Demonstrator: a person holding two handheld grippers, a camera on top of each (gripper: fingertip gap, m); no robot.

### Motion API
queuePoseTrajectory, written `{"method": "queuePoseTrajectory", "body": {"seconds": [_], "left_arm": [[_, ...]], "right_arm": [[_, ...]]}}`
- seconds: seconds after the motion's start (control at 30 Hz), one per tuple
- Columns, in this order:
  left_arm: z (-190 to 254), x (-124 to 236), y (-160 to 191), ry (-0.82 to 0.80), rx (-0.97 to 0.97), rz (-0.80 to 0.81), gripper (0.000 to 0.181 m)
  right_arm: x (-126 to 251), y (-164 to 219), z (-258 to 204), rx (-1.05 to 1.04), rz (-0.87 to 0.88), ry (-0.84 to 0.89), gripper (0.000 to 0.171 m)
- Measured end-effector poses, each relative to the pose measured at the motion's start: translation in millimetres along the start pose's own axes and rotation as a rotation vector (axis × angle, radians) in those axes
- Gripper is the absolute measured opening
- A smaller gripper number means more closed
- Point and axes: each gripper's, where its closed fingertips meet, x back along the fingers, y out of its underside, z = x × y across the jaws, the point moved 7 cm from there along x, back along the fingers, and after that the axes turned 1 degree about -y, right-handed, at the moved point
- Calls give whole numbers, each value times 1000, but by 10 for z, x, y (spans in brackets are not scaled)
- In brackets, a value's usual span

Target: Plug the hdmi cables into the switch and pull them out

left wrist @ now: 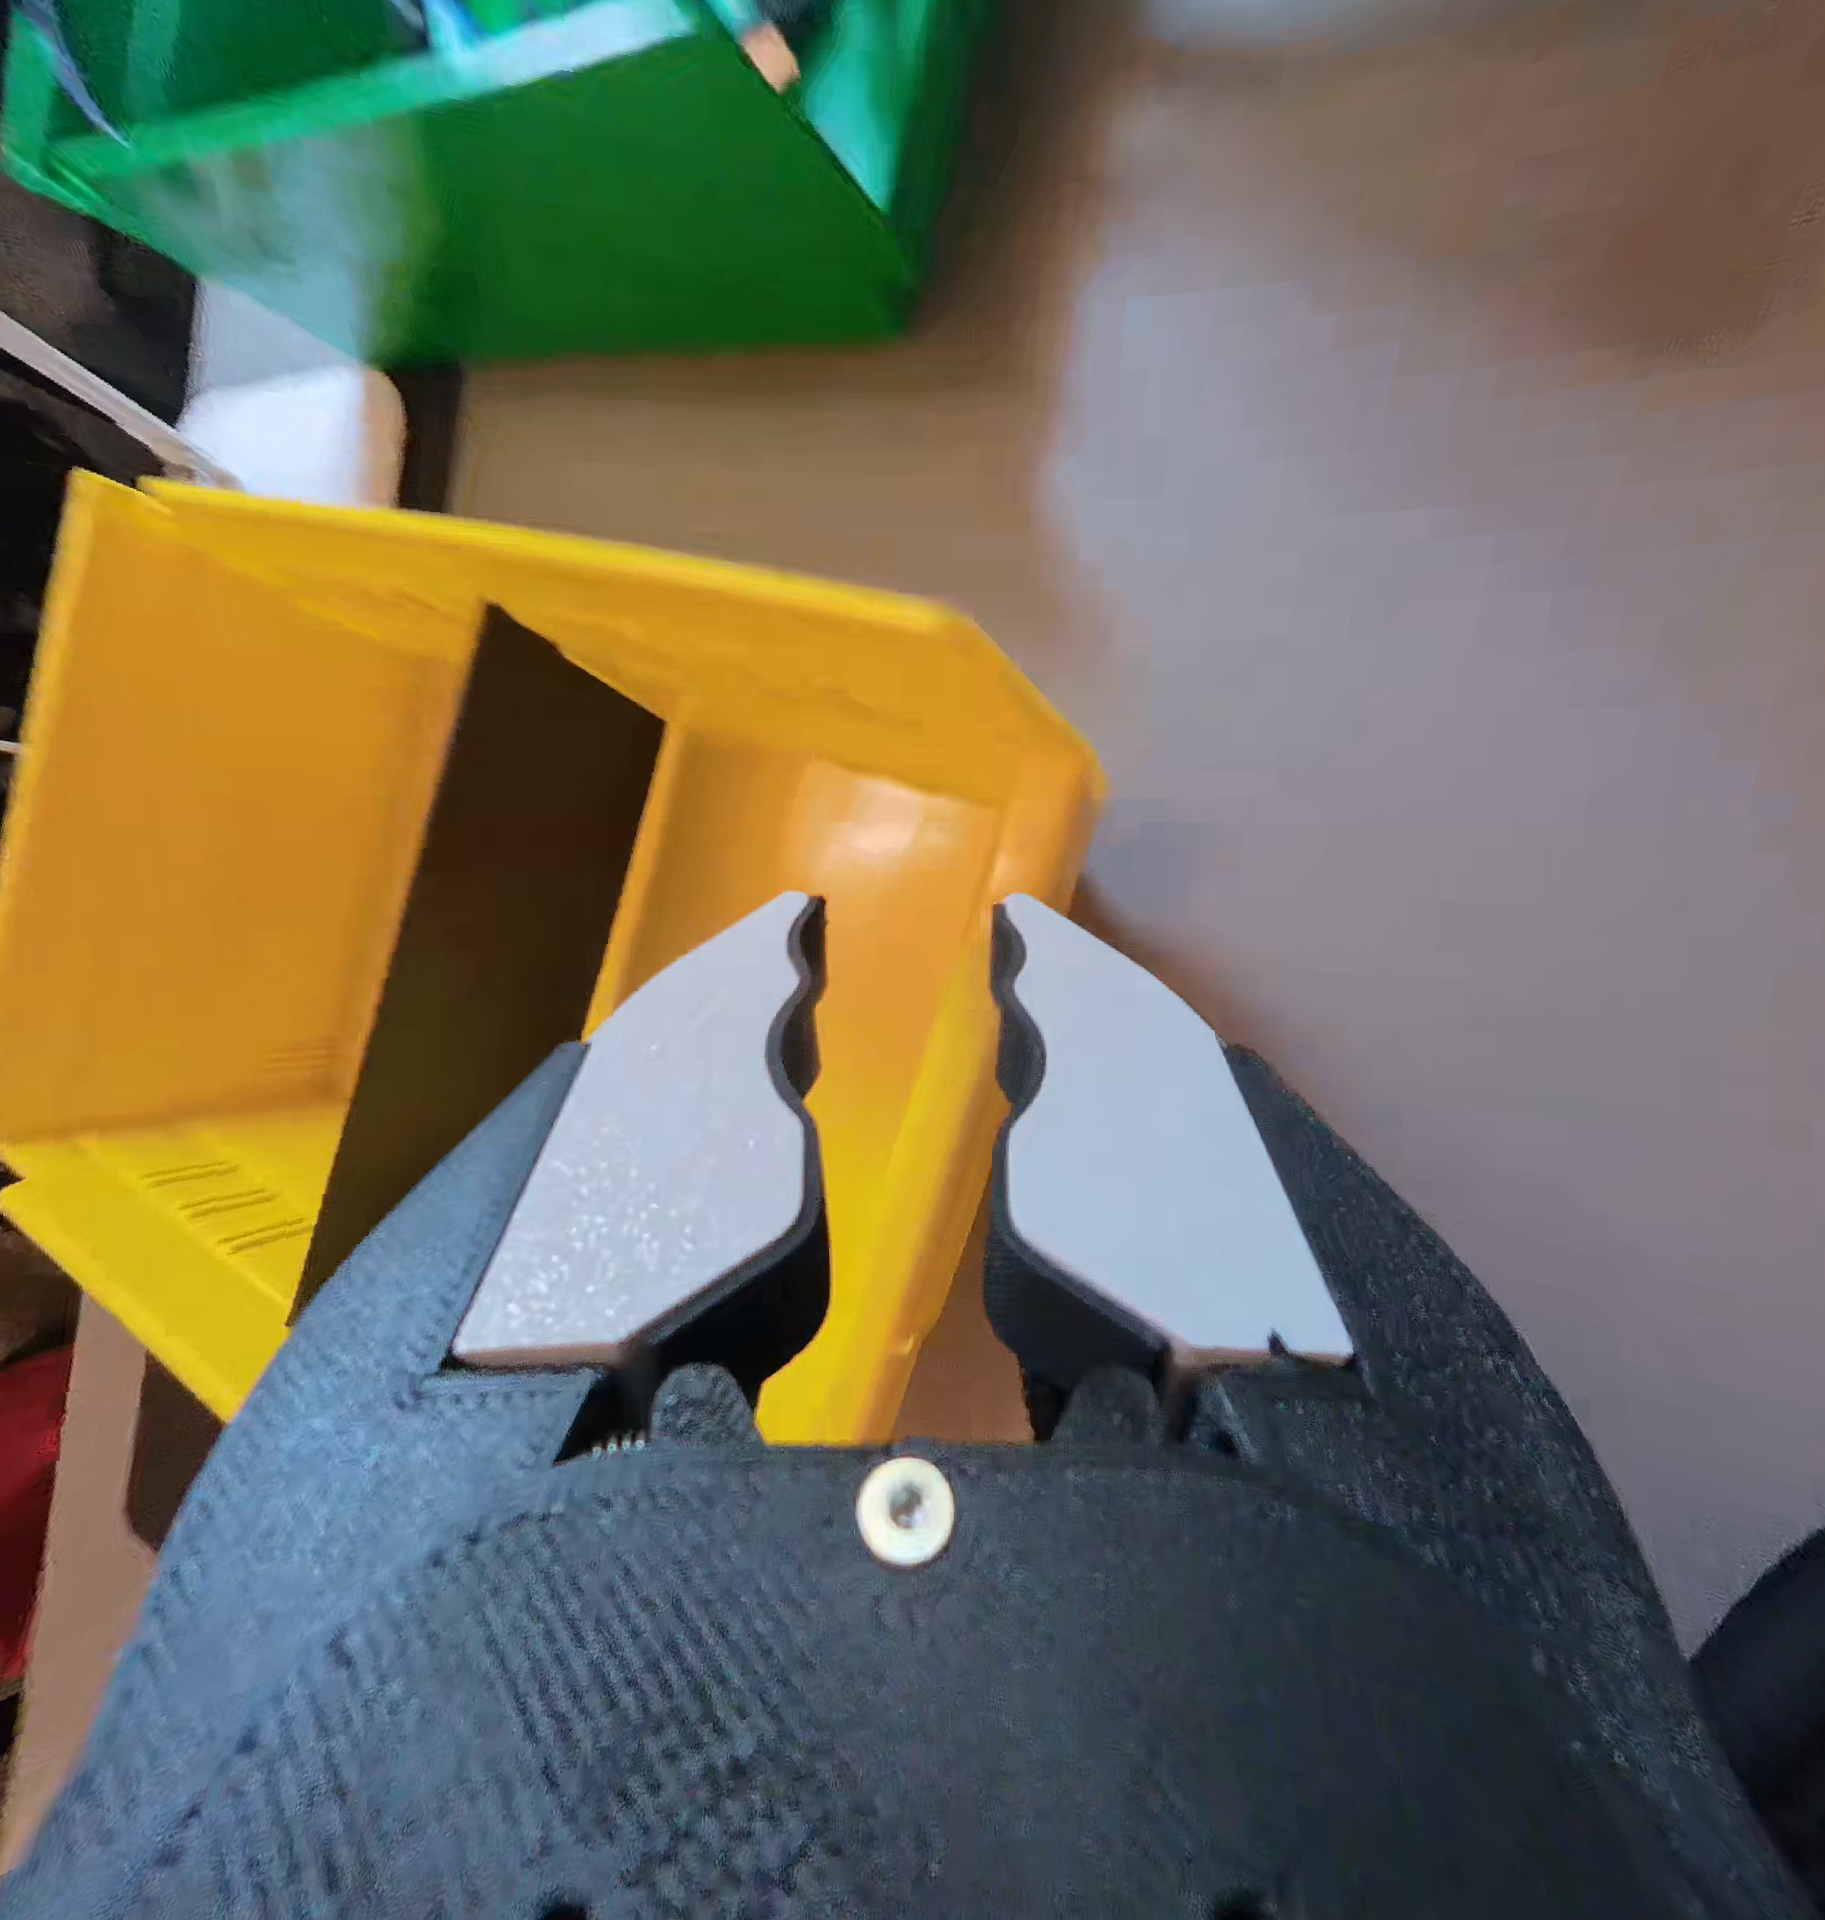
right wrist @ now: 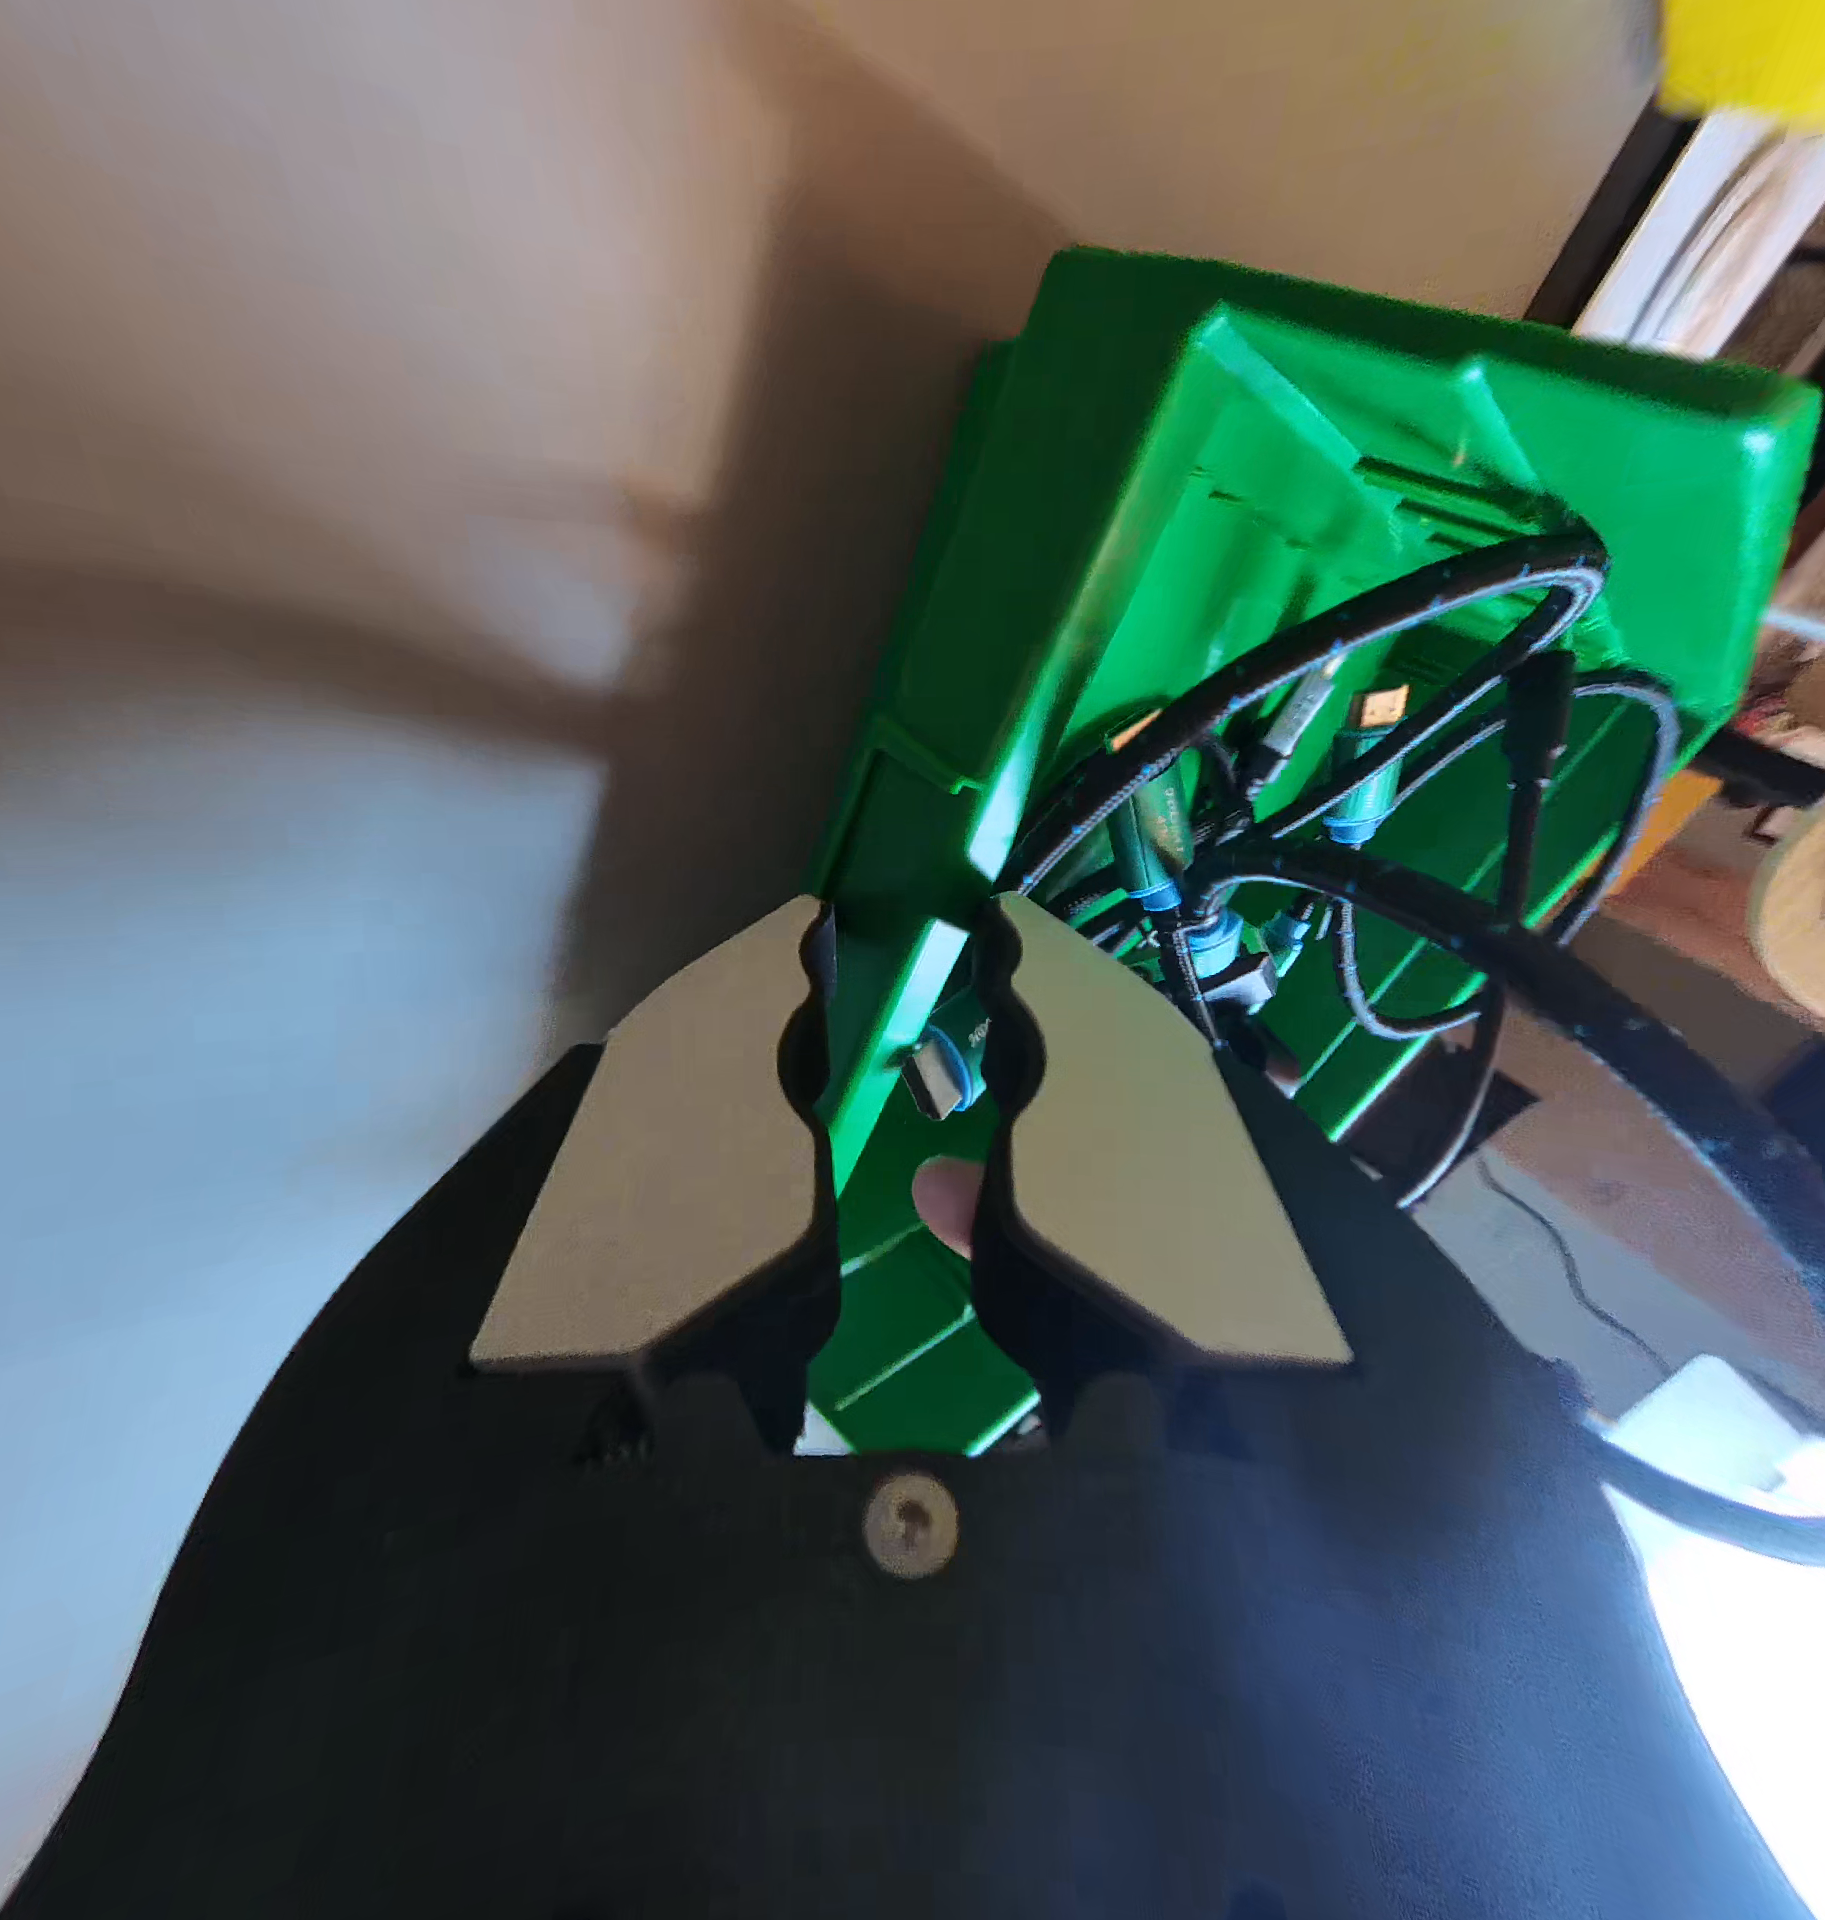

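1. The right gripper [right wrist: 908, 925] is hovering at the near edge of the green plastic bin [right wrist: 1355, 499], its grey fingers [right wrist: 679, 1143] parted by a narrow gap and gripping nothing. One HDMI plug [right wrist: 944, 1070] is showing right in that gap, just beyond the tips, its metal end pointing down and to the left.
2. The remaining HDMI cables [right wrist: 1407, 665] are lying coiled deeper in the bin, up and to the right of the fingers: black braided cords, teal-collared connectors.
3. The right gripper is by far the nearer to the cables.
4. The left gripper [left wrist: 908, 914] is pointing into a smooth yellow plastic bin [left wrist: 212, 831], jaws likewise slightly parted and empty.
5. A dark flat slab [left wrist: 513, 935] is standing inside that bin; possibly the switch, though blur is hiding any ports.
6. A fingertip [right wrist: 949, 1205] is showing behind the right gripper's fingers.
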Motion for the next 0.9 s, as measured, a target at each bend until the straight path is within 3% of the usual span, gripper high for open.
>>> {"method": "queuePoseTrajectory", "body": {"seconds": [0.13,0.2,0.3,0.4,0.53,0.6,0.7,0.8,0.9], "left_arm": [[313,66,-236,44,217,263,29],[627,13,-335,162,374,379,31],[1084,-33,-441,253,522,469,41],[1354,-53,-431,134,509,447,46],[1382,-138,-445,-48,460,373,55],[1338,-212,-454,-102,470,346,58],[1229,-322,-407,-168,539,370,61],[1118,-414,-412,-150,612,400,60],[1060,-545,-524,-128,613,408,56]], "right_arm": [[381,-312,-435,66,50,176,25],[686,-561,-690,43,168,293,5],[1382,-888,-1035,-274,550,240,12],[1804,-558,-1145,-732,773,206,19],[1589,417,-1431,-1304,698,277,29],[1466,646,-1563,-1468,677,233,42],[1327,614,-1519,-1604,783,138,46],[1092,491,-1300,-1585,736,67,58],[841,413,-1091,-1629,712,-21,52]]}}
